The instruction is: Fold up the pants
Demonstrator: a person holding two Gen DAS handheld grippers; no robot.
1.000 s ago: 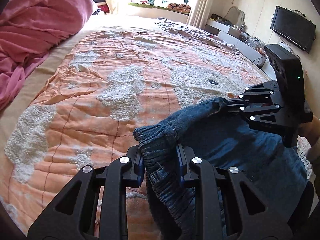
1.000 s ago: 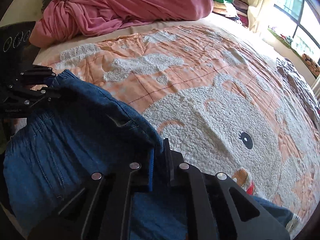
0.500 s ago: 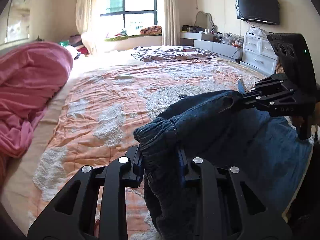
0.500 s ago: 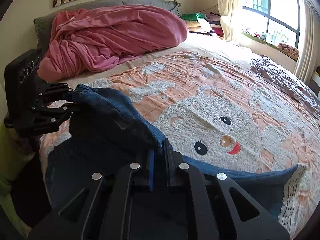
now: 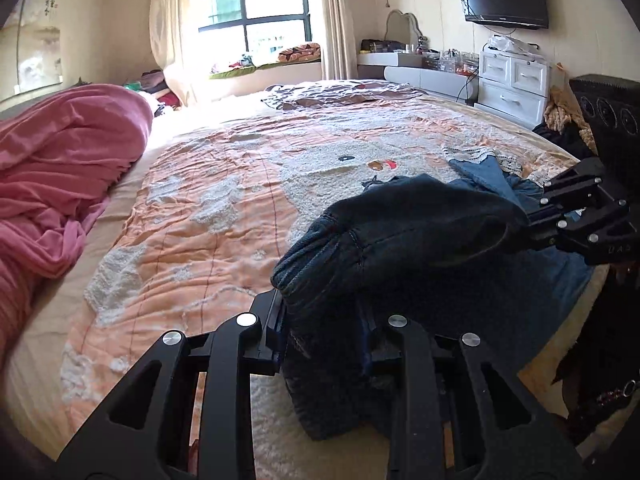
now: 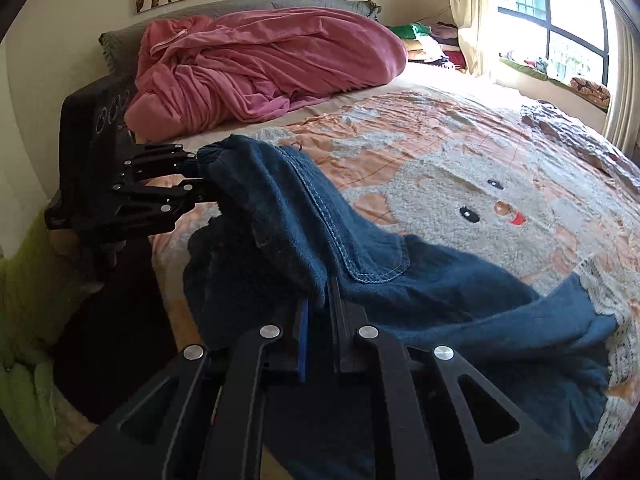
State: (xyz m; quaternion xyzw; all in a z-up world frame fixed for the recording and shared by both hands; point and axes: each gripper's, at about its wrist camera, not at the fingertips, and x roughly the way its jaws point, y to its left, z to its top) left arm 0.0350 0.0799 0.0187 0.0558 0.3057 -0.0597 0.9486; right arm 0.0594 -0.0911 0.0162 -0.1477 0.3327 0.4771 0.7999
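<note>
The pad tips of the left gripper [image 5: 324, 320] were buried in the bunched denim of the pants [image 5: 420, 232]. The pants' lace-trimmed hem [image 6: 616, 344] was cut off, apparently near the bed's [image 6: 400, 128] edge, by the frame.

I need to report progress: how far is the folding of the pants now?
Done: no finished fold is visible. In hand: left gripper and right gripper each pinch the denim pants at the waist, lifted. Left: the lace-trimmed legs lie unfolded on the bedspread.
</note>
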